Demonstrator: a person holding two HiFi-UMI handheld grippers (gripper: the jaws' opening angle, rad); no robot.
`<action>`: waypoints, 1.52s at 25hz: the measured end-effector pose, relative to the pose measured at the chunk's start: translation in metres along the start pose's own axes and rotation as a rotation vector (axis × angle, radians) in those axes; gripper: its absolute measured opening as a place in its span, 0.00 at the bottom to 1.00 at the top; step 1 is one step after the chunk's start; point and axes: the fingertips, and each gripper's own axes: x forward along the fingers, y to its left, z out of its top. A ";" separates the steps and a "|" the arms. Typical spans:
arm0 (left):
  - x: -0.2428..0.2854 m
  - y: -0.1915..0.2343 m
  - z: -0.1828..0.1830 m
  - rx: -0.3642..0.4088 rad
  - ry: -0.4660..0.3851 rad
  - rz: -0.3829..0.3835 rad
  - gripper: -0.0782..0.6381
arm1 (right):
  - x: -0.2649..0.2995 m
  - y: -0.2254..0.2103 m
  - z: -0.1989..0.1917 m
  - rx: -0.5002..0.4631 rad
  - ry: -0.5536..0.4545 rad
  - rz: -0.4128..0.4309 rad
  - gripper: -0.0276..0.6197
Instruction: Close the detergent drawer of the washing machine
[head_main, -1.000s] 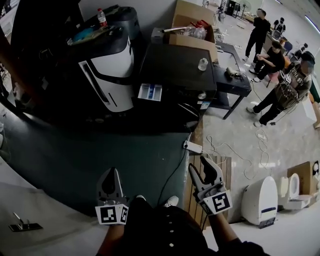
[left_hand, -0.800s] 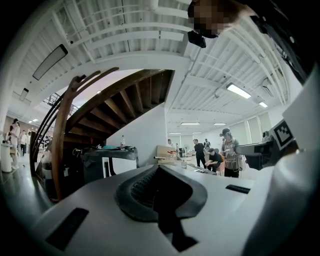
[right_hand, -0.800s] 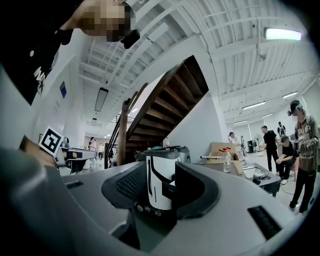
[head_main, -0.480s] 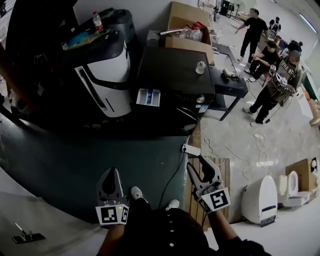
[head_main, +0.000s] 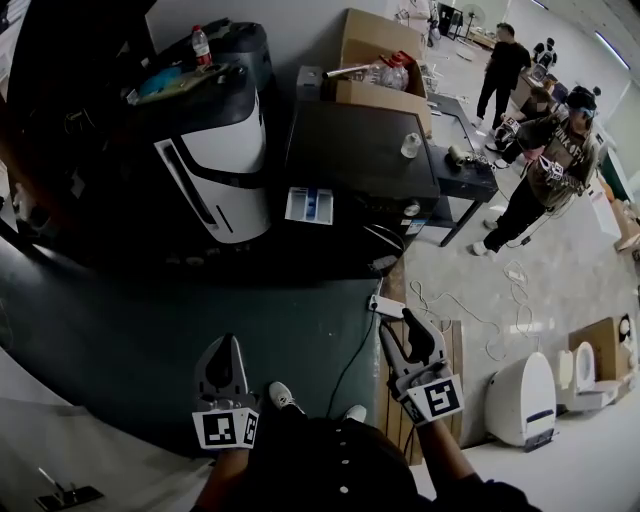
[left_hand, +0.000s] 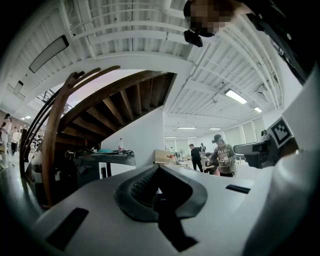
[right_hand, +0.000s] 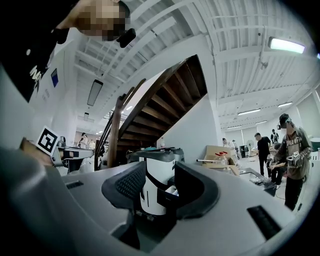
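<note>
The detergent drawer (head_main: 309, 205) is standing pulled out from the front top edge of the washing machine (head_main: 360, 150), its white and blue tray jutting past the dark front. It is lying well ahead of both pairs of jaws, roughly between the lines along which they are pointing.

The left gripper (head_main: 222, 345) is hanging low and near the person's body, its jaws closed tip to tip with nothing between them. The right gripper (head_main: 399, 326) is hovering at a similar height, its jaws standing wide apart and gripping nothing; in the right gripper view a white and black appliance (right_hand: 154, 187) is showing far off through the gap.

That appliance is standing just beside the washing machine, ahead and to the left of the left jaws. A glass jar (head_main: 410, 145) is sitting on the machine's top near its right edge, and a cardboard box (head_main: 385, 65) is resting behind it.

A broad stretch of dark floor mat (head_main: 150, 320) is lying between the jaws and the machine's front. A power strip (head_main: 386, 304) is lying just ahead of the right jaws, with a cable (head_main: 350, 362) running back between the two grippers. Several people (head_main: 555, 165) are standing far ahead to the right.
</note>
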 end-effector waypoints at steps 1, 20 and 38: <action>0.002 0.005 -0.001 -0.002 -0.001 -0.002 0.13 | 0.005 0.004 0.000 -0.005 -0.001 -0.001 0.33; 0.039 0.097 -0.014 -0.031 -0.015 -0.079 0.13 | 0.080 0.050 -0.007 -0.065 0.026 -0.095 0.33; 0.083 0.110 -0.028 -0.034 0.038 -0.121 0.13 | 0.118 0.036 -0.029 -0.004 0.048 -0.135 0.33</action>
